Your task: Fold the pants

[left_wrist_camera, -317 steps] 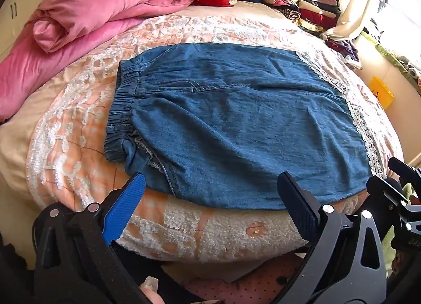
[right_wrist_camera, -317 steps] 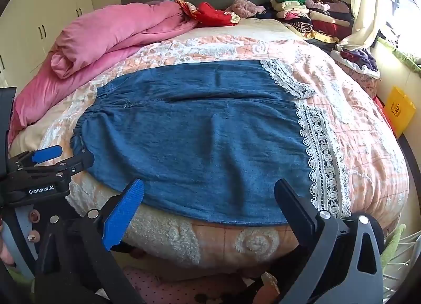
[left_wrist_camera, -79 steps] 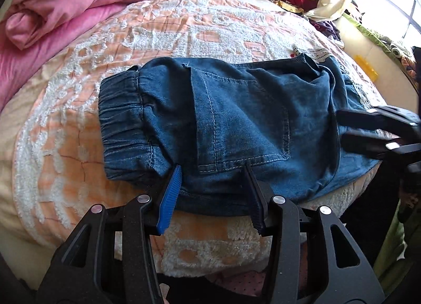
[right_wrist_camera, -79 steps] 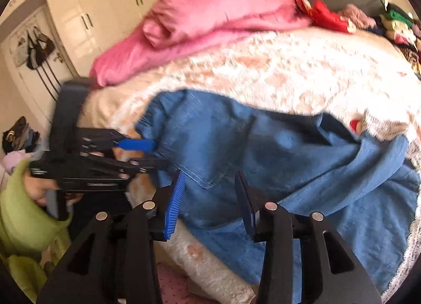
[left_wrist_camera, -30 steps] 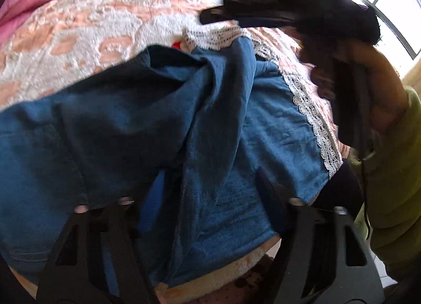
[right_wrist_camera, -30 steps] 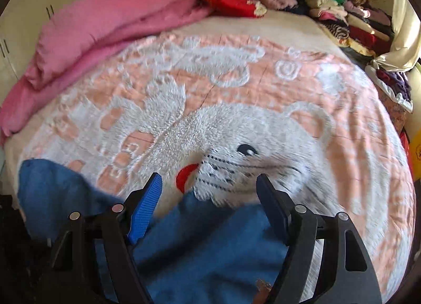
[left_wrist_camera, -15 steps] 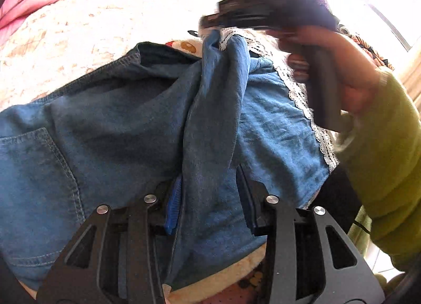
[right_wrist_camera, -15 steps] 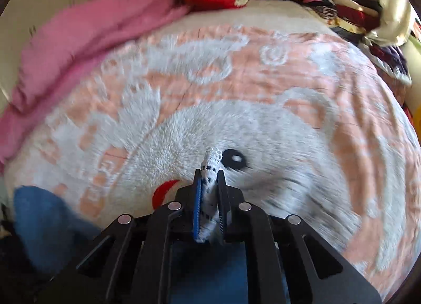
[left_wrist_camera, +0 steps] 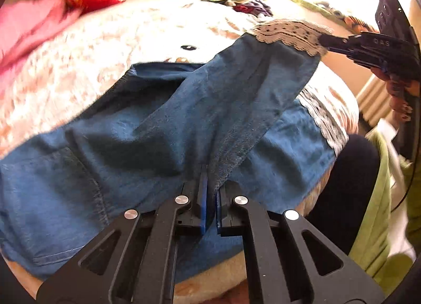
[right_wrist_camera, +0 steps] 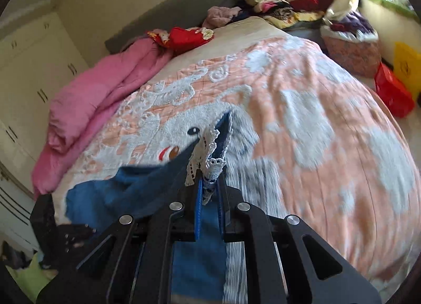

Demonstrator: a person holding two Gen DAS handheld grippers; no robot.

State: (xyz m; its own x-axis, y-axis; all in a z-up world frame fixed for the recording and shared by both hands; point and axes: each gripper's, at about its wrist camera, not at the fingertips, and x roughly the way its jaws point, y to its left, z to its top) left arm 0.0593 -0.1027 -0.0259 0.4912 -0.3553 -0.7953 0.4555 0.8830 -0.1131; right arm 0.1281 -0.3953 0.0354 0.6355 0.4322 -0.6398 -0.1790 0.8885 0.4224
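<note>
The left gripper has its fingers pressed together on a raised fold of the blue denim pants with white lace hems, near the bed's front edge. The right gripper pinches the lace hem of one leg (its fingers are nearly touching), lifting that leg off the rest. The pants lie across the peach bedspread with a white animal pattern. A pink duvet is bunched far to the left, well apart.

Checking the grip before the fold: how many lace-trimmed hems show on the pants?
2: one lace hem lifted by the right gripper; the other lace hem lying on the bed.
</note>
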